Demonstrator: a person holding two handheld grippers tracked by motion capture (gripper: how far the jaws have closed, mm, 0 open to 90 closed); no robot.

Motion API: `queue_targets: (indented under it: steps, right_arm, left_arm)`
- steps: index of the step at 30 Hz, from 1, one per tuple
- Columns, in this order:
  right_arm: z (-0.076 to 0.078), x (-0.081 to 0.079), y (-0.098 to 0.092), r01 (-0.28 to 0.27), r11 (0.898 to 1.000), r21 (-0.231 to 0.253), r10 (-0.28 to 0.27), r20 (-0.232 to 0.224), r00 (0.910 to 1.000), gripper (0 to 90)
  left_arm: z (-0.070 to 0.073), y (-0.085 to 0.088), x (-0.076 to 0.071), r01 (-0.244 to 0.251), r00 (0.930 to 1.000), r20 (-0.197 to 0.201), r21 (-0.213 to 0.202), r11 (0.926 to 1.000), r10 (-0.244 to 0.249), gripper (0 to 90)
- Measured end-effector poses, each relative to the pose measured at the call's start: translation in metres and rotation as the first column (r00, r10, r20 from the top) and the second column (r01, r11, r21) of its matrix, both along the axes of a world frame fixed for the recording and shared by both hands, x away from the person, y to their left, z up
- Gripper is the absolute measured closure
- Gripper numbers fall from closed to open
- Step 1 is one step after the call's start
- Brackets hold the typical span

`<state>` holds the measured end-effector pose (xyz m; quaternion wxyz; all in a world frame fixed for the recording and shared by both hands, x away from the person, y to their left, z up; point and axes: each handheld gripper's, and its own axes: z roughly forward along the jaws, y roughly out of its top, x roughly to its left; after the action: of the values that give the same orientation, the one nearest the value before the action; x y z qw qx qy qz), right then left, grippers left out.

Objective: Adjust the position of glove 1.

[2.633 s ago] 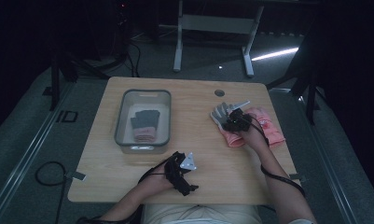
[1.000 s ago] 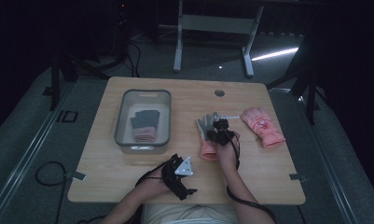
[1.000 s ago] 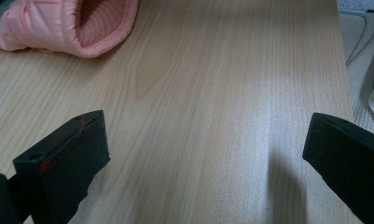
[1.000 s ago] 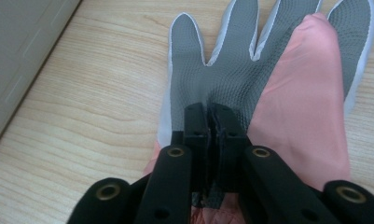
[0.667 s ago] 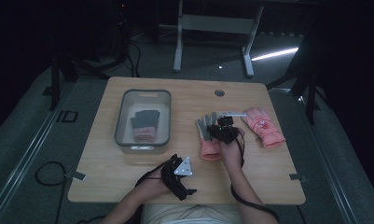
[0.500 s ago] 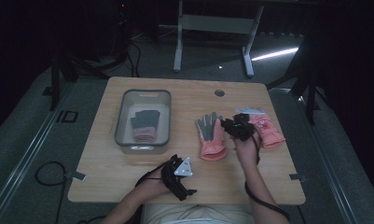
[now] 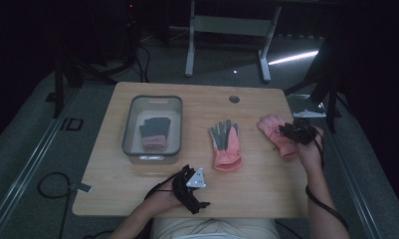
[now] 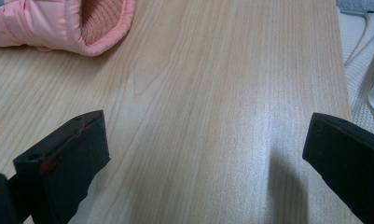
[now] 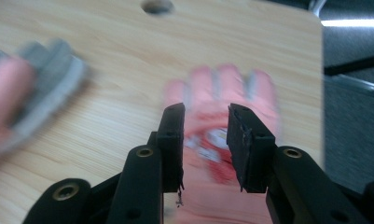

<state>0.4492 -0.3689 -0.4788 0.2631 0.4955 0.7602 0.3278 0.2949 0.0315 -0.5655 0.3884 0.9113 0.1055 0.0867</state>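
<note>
Right hand-held gripper, jaws just opening and empty, I hold over the pink glove at frame right.

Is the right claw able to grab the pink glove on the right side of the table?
Probably yes. The right claw hangs just over the pink glove, its jaws parted with nothing between them and the glove lying right below in the right gripper view. Nothing lies on the glove or blocks the way down.

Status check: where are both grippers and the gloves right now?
Right gripper over the pink glove, jaws just opening, nothing held. Left gripper open, idle at table's near edge. Grey-and-pink glove flat mid-table. Nothing in the way.
</note>
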Motion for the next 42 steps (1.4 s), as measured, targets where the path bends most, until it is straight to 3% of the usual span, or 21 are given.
queue_targets:
  steps: [5,9,10,14,15,18,23,30,35,38,42]
  right_arm:
    - [-0.007,0.011,-0.013,-0.033,0.997,-0.065,0.031,-0.028,0.9991,58.2]
    - [-0.014,0.016,-0.015,-0.061,0.996,-0.070,0.057,-0.047,0.9973,54.8]
    - [-0.021,0.019,-0.015,-0.080,0.992,-0.093,0.074,-0.070,0.9948,52.3]
    - [-0.026,0.021,-0.017,-0.095,0.991,-0.095,0.087,-0.085,0.9926,50.6]
    - [-0.037,0.025,-0.019,-0.104,0.990,-0.096,0.092,-0.120,0.9885,49.1]
    - [-0.042,0.030,-0.020,-0.115,0.989,-0.092,0.101,-0.146,0.9841,48.8]
    - [-0.049,0.035,-0.016,-0.118,0.989,-0.093,0.103,-0.151,0.9831,54.4]
    - [-0.045,0.037,-0.009,-0.078,0.993,-0.089,0.060,-0.190,0.9800,79.2]
    - [-0.036,0.031,-0.005,-0.050,0.995,-0.082,0.033,-0.190,0.9811,84.0]
    - [-0.025,0.023,-0.001,-0.015,0.999,-0.047,0.006,-0.187,0.9823,84.8]
    - [-0.004,0.001,0.012,0.059,0.998,0.021,-0.056,-0.135,0.9893,85.1]
  left_arm:
    - [-0.001,0.000,0.000,0.002,1.0000,0.002,0.006,1.0000,-0.002,0.0]
    - [-0.001,0.001,0.000,-0.003,1.0000,0.003,0.001,1.0000,0.003,0.0]
    - [0.000,0.001,0.000,-0.001,1.0000,0.004,0.000,1.0000,0.001,0.0]
    - [0.000,0.001,0.000,-0.002,1.0000,0.006,-0.002,1.0000,0.002,0.0]
    - [0.000,0.001,0.000,-0.002,1.0000,0.007,0.000,1.0000,0.002,0.0]
    - [-0.001,0.001,0.001,-0.003,0.9999,0.013,0.009,1.0000,0.003,0.0]
    - [-0.001,0.001,0.001,-0.003,0.9998,0.020,0.010,0.9999,0.003,0.0]
    - [-0.002,0.000,0.001,0.000,0.9997,0.025,0.018,0.9998,-0.001,0.0]
    - [-0.001,0.002,0.002,0.000,0.9997,0.022,0.008,1.0000,0.000,0.0]
    - [-0.001,0.002,0.001,0.002,0.9997,0.024,0.002,1.0000,-0.002,0.0]
    - [-0.001,0.002,0.000,0.004,0.9996,0.027,0.005,1.0000,-0.004,0.0]
